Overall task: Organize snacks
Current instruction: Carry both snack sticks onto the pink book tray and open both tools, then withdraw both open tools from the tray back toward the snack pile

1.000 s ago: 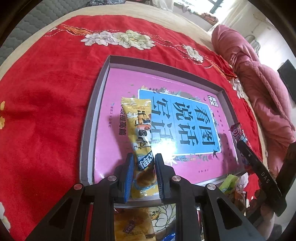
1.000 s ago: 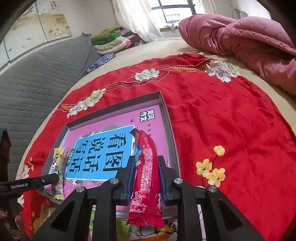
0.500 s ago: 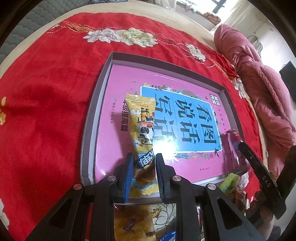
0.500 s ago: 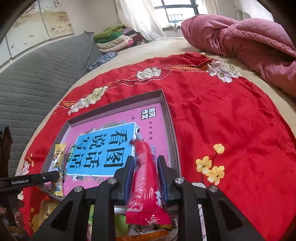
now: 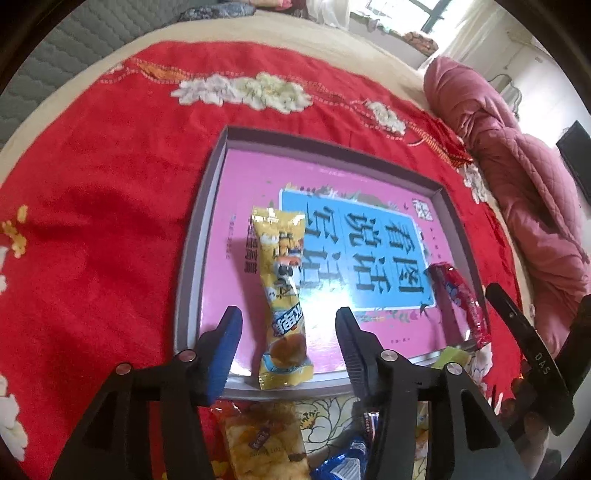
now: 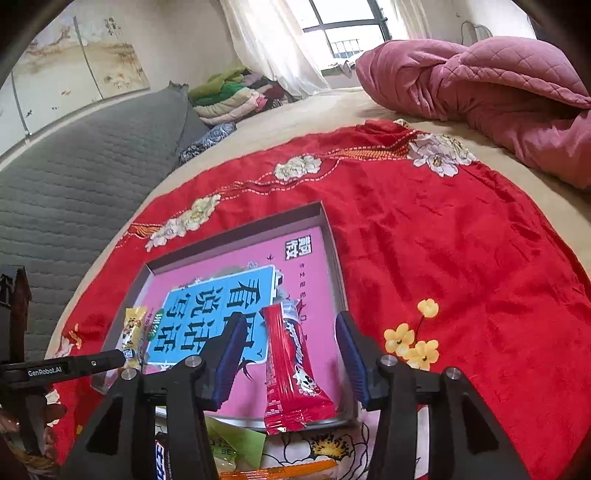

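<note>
Opening left tongs (image 5: 288,332) and right tongs (image 6: 288,354), snacks released, red floral cloth (image 6: 443,240), bed, curtained window (image 6: 343,33)

Bright daylight from the window (image 6: 343,33), glare on glossy box (image 5: 325,299), fisheye edges bent and dark, slight blur

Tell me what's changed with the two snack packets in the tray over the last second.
Both were let go. The left tool was clamped on the yellow packet and its jaws are now opening; the packet lies loose between them in the tray. The right tool likewise released the red packet, jaws opening. The tray and red cloth stayed put.
</note>
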`<action>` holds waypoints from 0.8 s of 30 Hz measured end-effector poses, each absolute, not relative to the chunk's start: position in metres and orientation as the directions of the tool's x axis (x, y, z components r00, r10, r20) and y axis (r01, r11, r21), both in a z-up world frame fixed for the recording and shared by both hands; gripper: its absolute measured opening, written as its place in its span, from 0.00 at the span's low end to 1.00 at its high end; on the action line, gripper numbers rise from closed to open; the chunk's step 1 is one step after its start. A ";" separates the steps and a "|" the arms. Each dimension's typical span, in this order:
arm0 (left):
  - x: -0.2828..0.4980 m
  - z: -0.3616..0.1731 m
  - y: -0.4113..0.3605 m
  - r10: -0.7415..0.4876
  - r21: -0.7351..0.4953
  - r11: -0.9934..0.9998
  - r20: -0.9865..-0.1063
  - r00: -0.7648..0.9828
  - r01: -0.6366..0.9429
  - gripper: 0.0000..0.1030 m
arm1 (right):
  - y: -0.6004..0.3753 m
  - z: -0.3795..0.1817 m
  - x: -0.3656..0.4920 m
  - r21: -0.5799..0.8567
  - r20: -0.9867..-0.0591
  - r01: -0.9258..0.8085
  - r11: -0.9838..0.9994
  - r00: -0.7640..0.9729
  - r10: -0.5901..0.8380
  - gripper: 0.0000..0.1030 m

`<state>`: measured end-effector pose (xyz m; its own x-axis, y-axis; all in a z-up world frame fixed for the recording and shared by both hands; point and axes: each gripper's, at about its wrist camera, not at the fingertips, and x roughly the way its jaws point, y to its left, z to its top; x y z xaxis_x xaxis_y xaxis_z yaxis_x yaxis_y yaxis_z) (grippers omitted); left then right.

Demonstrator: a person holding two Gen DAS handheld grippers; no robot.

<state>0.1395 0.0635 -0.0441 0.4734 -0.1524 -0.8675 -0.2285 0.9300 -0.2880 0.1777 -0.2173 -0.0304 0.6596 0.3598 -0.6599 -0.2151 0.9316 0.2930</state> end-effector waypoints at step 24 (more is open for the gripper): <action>0.097 -0.010 0.061 -0.142 -0.273 0.942 -0.850 0.507 -0.194 0.56 | -0.224 0.004 0.146 0.280 -0.584 -0.277 0.919 0.711 0.391 0.61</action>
